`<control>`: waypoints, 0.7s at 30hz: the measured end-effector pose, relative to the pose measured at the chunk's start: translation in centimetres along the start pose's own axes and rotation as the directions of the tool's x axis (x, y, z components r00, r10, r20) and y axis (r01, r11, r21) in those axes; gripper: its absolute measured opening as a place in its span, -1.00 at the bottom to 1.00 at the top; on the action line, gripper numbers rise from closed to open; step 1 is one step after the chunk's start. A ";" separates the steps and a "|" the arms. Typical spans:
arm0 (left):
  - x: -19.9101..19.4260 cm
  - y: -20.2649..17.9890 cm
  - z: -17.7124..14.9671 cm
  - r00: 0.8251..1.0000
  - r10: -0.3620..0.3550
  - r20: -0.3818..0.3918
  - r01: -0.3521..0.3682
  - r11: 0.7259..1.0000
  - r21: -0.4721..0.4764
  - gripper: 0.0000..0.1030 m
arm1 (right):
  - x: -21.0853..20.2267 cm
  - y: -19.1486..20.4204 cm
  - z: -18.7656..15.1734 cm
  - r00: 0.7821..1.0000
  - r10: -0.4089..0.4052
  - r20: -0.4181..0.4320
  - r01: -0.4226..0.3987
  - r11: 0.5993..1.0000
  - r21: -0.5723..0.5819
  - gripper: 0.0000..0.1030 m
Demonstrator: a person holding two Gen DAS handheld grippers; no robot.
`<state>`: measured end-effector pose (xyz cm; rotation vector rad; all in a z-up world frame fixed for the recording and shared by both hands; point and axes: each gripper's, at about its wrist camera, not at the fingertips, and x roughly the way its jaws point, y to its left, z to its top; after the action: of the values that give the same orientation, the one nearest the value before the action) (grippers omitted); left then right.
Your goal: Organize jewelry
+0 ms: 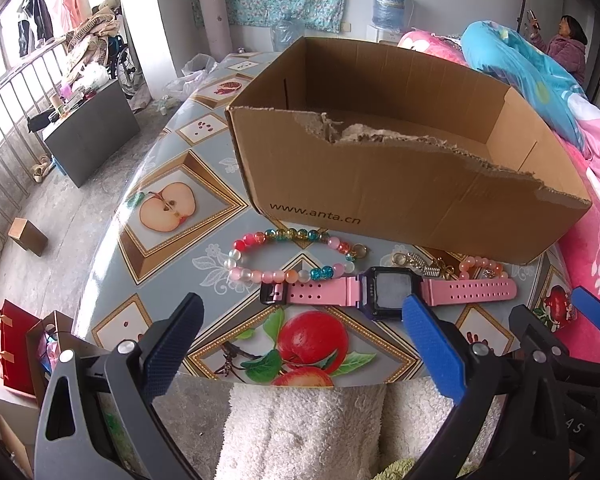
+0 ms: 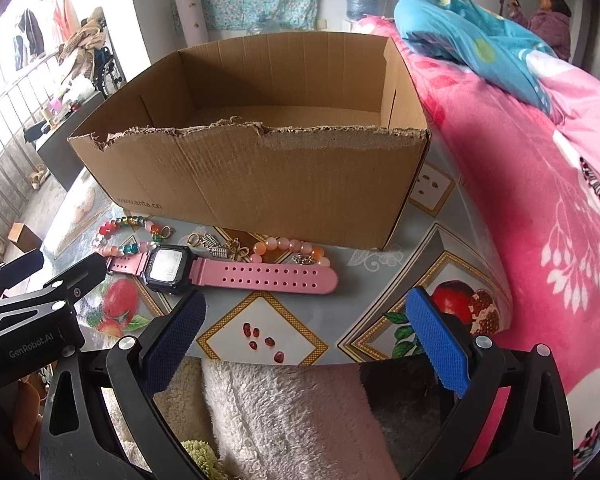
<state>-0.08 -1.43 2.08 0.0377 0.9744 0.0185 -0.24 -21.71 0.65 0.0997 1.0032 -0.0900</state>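
Centrally, a torn-edged cardboard box (image 1: 400,184), printed "www.anta.cn", stands open-topped on a table (image 1: 172,168) covered with a fruit-patterned cloth; no jewelry is visible inside it. Between the box and the table's near edge lies the jewelry, in a loose row just in front of the box wall. A multicoloured bead bracelet (image 1: 284,256) lies to the left. A pink-strapped watch (image 1: 388,294) with a dark square face lies flat, strap extended, its buckle end overlapping the bracelet's near beads. Behind the watch sit small gold-coloured trinkets (image 1: 424,265) and a peach bead bracelet (image 2: 290,250), close against the box. Left gripper (image 1: 298,326): jaws spread wide, holding nothing, poised above the near table edge in front of the watch. Right gripper (image 2: 308,312): likewise spread wide and unladen, positioned just to the right of the left one, short of the watch strap. A pink floral quilt (image 2: 540,200) borders the table's right side.
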 end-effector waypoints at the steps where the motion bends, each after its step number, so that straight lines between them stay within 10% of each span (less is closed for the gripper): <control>1: 0.0 0.0 0.1 1.000 0.001 0.003 -0.001 1.000 0.000 0.90 | 0.0 0.0 0.0 1.000 0.002 0.001 -0.002 1.000 0.001 0.87; 14: -2.3 2.2 6.4 0.985 -0.054 0.161 0.052 0.999 0.016 0.90 | -4.2 -7.2 5.7 0.961 0.120 0.248 -0.158 0.978 0.139 0.87; 21: 2.2 3.9 13.5 0.987 -0.133 0.090 0.137 0.990 -0.036 0.90 | 3.3 -11.7 11.5 0.916 0.385 0.111 -0.400 0.858 0.323 0.87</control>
<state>12.31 2.18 7.99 -0.0659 0.8869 -0.0871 9.75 -34.83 3.53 0.6177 0.8984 0.1116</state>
